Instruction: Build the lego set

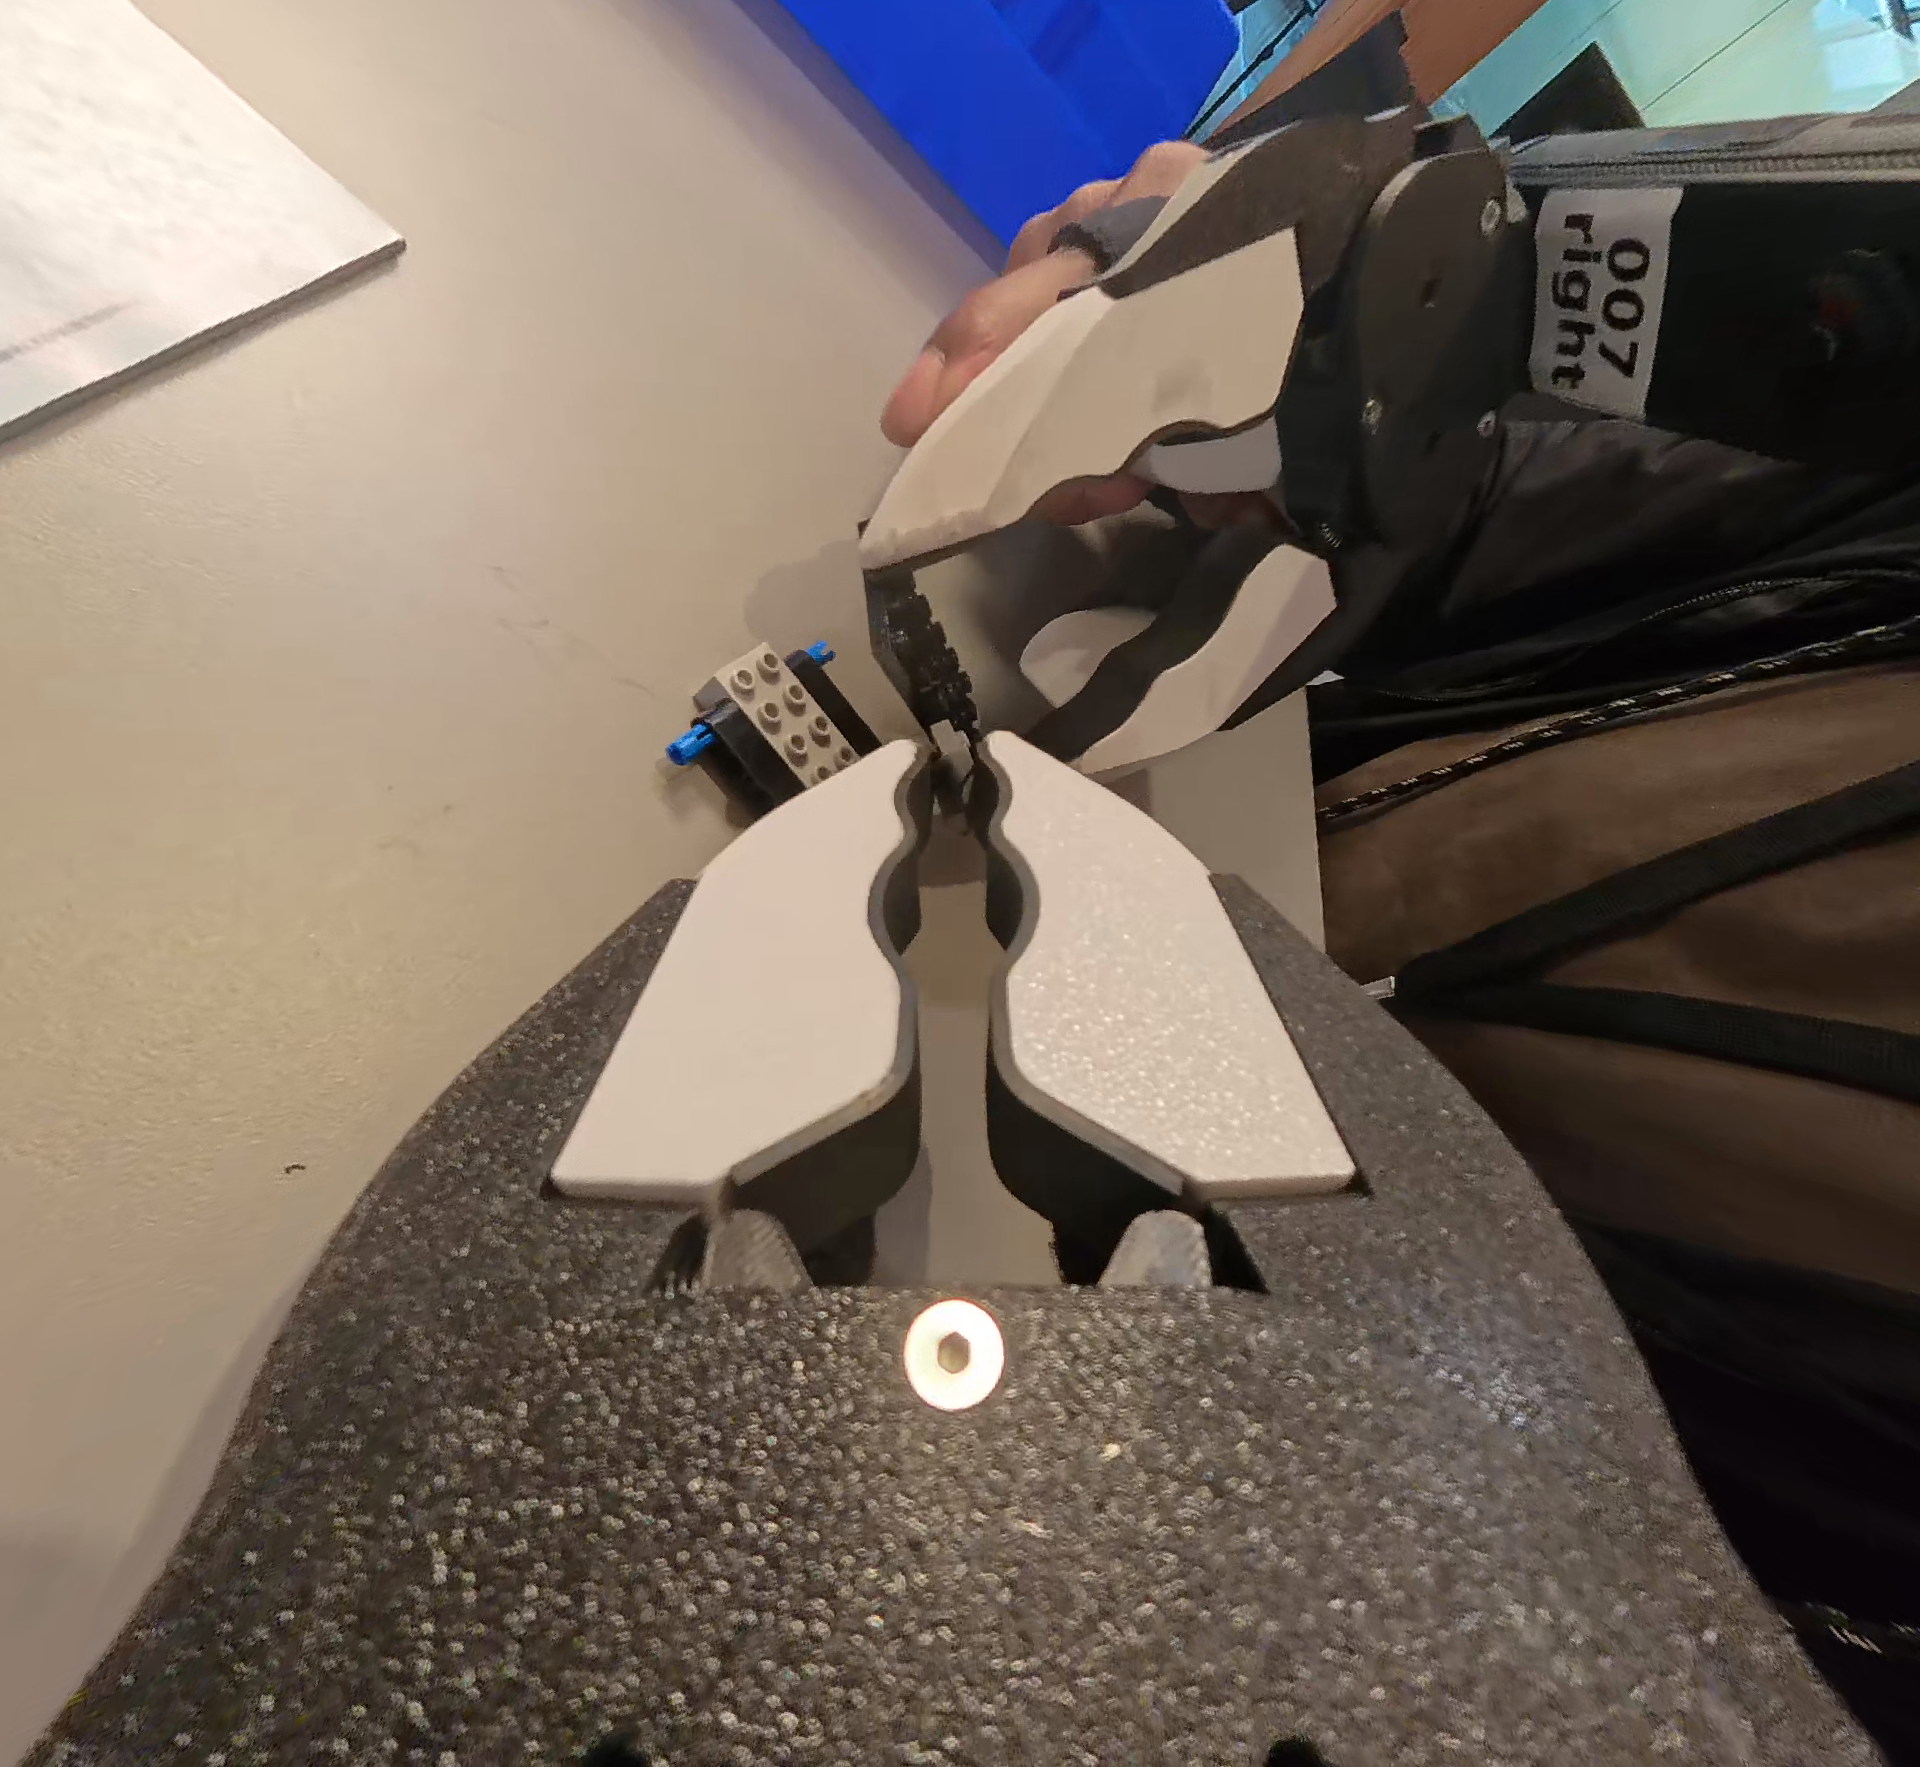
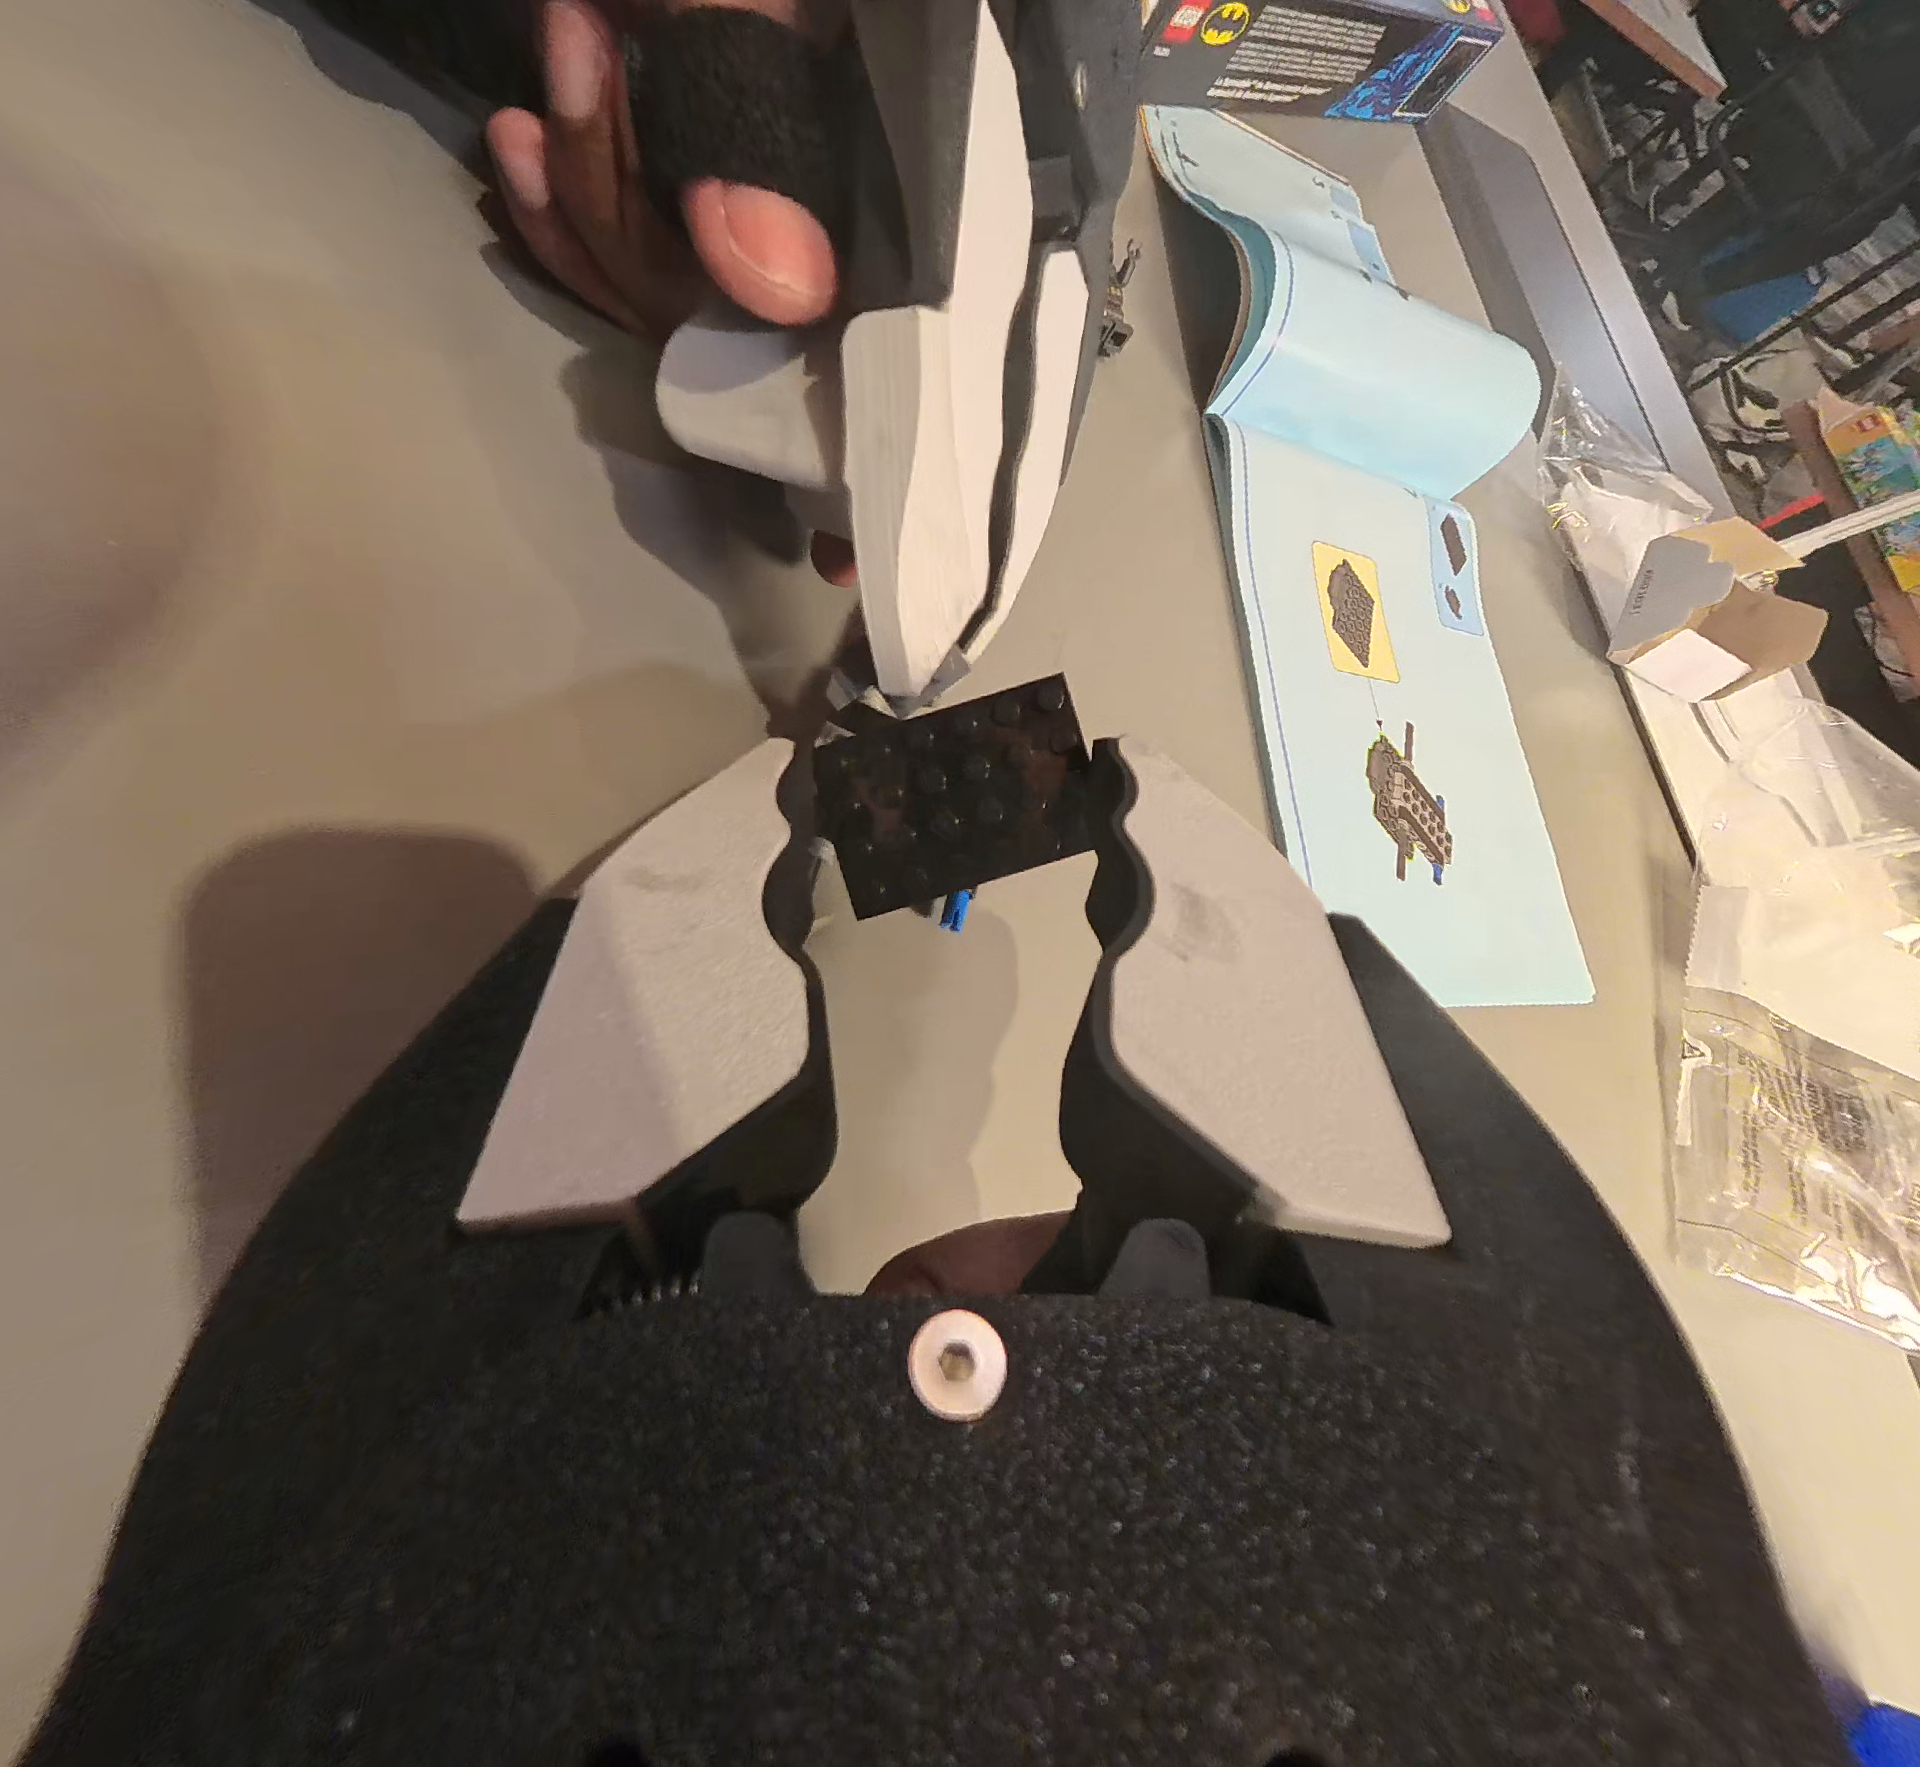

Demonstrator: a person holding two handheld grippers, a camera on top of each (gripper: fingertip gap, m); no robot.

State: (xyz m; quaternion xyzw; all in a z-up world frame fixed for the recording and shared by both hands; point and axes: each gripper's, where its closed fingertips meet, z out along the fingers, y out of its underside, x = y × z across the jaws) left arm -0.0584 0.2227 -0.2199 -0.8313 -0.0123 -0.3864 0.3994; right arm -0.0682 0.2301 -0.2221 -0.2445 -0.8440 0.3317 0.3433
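A black studded plate [image 2: 956, 803] hangs above the table between both grippers. My right gripper [image 2: 951, 772] is shut on it, one pad on each of two opposite edges. My left gripper [image 1: 951, 761] is nearly closed and pinches the plate's edge [image 1: 925, 647]. In the right wrist view it comes down from the top onto the plate's far left corner [image 2: 914, 678]. A small assembly of a grey brick, black parts and blue pins [image 1: 774, 720] lies on the table just beyond the left fingertips. One of its blue pins [image 2: 956, 907] shows under the plate.
An open pale blue instruction booklet [image 2: 1382, 678] lies to the right, with a dark printed box [image 2: 1320, 24] behind it. Clear plastic bags [image 2: 1808, 1094] and a small open cardboard box [image 2: 1704, 616] are at the far right. A blue bin [image 1: 935, 3] and a white sheet [image 1: 135, 159] lie beyond. Left and right tips are no more than a few centimetres apart.
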